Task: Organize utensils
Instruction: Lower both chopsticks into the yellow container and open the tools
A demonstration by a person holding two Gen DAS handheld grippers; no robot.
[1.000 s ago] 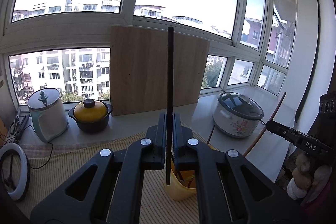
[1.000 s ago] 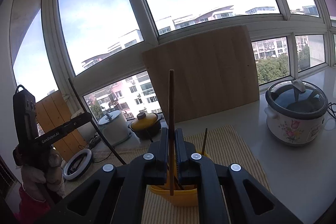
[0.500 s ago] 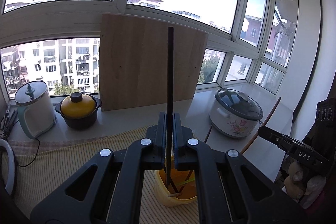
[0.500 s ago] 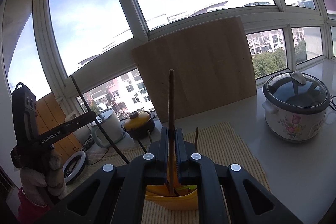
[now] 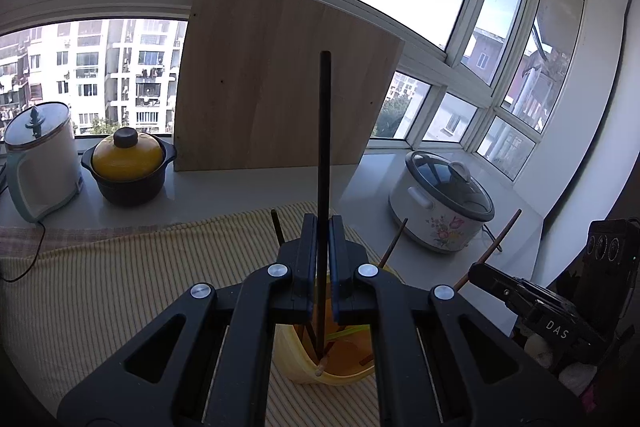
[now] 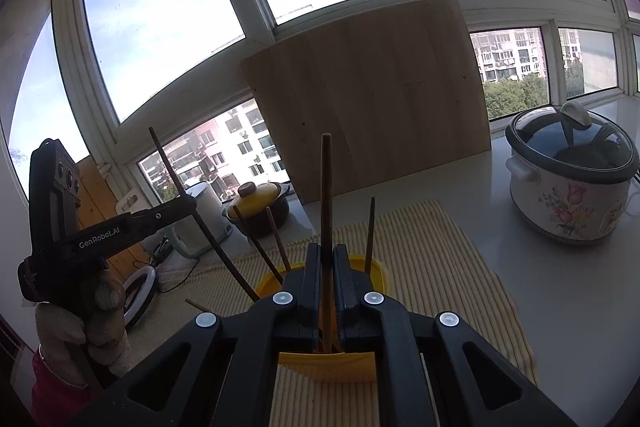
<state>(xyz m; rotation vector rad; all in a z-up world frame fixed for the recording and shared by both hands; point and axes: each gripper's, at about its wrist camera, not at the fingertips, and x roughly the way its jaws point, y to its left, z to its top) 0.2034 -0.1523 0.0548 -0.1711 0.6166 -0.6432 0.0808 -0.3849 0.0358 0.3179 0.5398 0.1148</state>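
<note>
Partly hidden: chopstick point(image 5: 323, 167) tip, holder point(image 5: 304, 367) behind L gripper point(image 5: 323, 239)

Pale grey-white countertop point(image 5: 224, 203) running beneath the windows.

- Yellow ribbed mat point(image 5: 120, 291), spread over the near part of the counter.
- Yellow utensil holder point(image 6: 328, 359), standing on the mat, near centre.
- Wooden board point(image 5: 280, 91), far centre, standing on edge and leaning toward the window.
- Black pot with yellow lid point(image 5: 128, 167), far left, just left of the board.
- White electric kettle point(image 5: 40, 159), farthest left, beside the pot.
- Floral rice cooker point(image 5: 440, 211), right side, off the mat.
- White ring light point(image 6: 138, 291), left end, lying flat.
</note>
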